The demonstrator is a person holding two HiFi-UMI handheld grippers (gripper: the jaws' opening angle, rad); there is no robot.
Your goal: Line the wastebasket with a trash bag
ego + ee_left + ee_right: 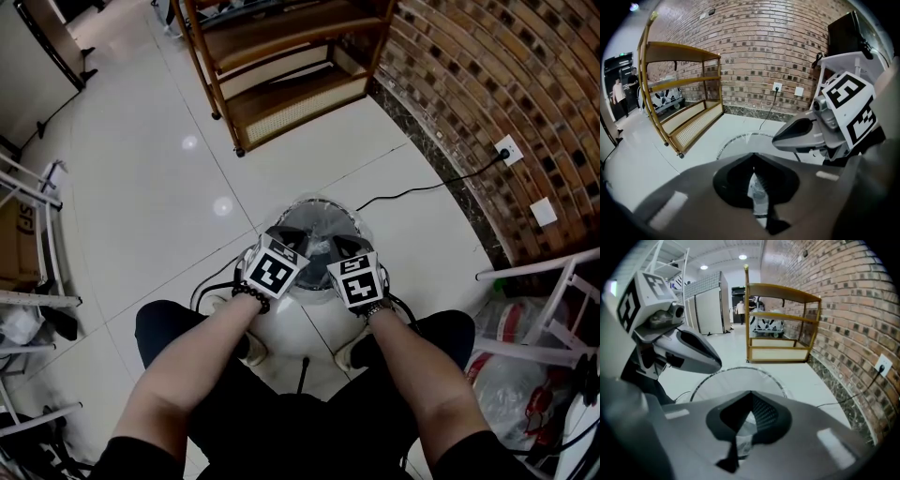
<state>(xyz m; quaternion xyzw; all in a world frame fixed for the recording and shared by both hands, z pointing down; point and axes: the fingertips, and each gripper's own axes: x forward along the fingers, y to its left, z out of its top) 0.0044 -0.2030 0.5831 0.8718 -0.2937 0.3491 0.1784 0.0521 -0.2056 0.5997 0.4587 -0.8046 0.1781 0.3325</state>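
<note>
A white round wastebasket (302, 326) stands on the floor between the person's feet. A clear trash bag (315, 223) hangs in its mouth, with the film stretched over the far rim (745, 138). Both grippers sit side by side at the near rim. My left gripper (284, 238) is shut, and a strip of clear bag film (758, 194) is pinched between its pads. My right gripper (345, 246) is also shut, pinching bag film (742, 440). Each gripper shows in the other's view: the right gripper (800, 134) and the left gripper (693, 353).
A wooden shelf unit on casters (281, 66) stands beyond the basket. A brick wall (487, 84) runs along the right, with an outlet (507, 148) and a black cable (403, 193) across the floor. White racks stand at right (539, 309) and left (33, 244). People stand far off (618, 93).
</note>
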